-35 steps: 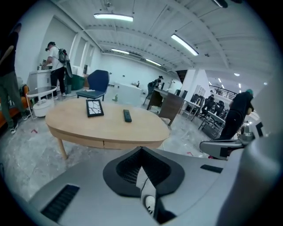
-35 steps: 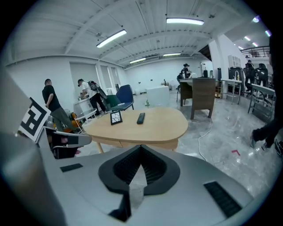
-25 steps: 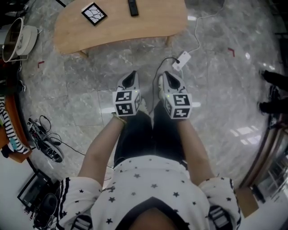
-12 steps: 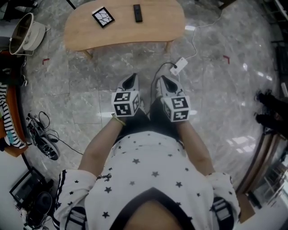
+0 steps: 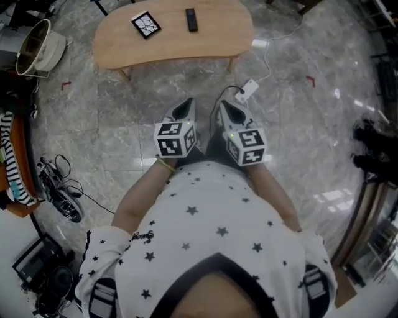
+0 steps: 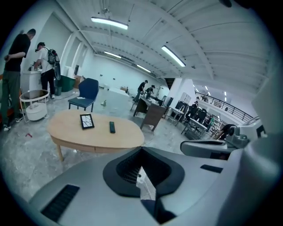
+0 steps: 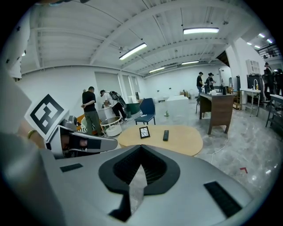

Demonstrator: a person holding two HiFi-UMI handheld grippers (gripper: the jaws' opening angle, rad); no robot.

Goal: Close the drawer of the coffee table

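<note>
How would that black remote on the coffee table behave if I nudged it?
The remote lies flat and looks slim and rigid, so it would probably slide, not roll or tip. The coffee table looks smooth, so it may skid easily. It seems small, likely light.

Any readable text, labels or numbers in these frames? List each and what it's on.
No text reads clearly.
Script print on the shirt sleeve: too small and blurred to read.
The left marker cube and right marker cube: square code patterns only, no letters.
The remote on the coffee table: any markings too small.
</note>
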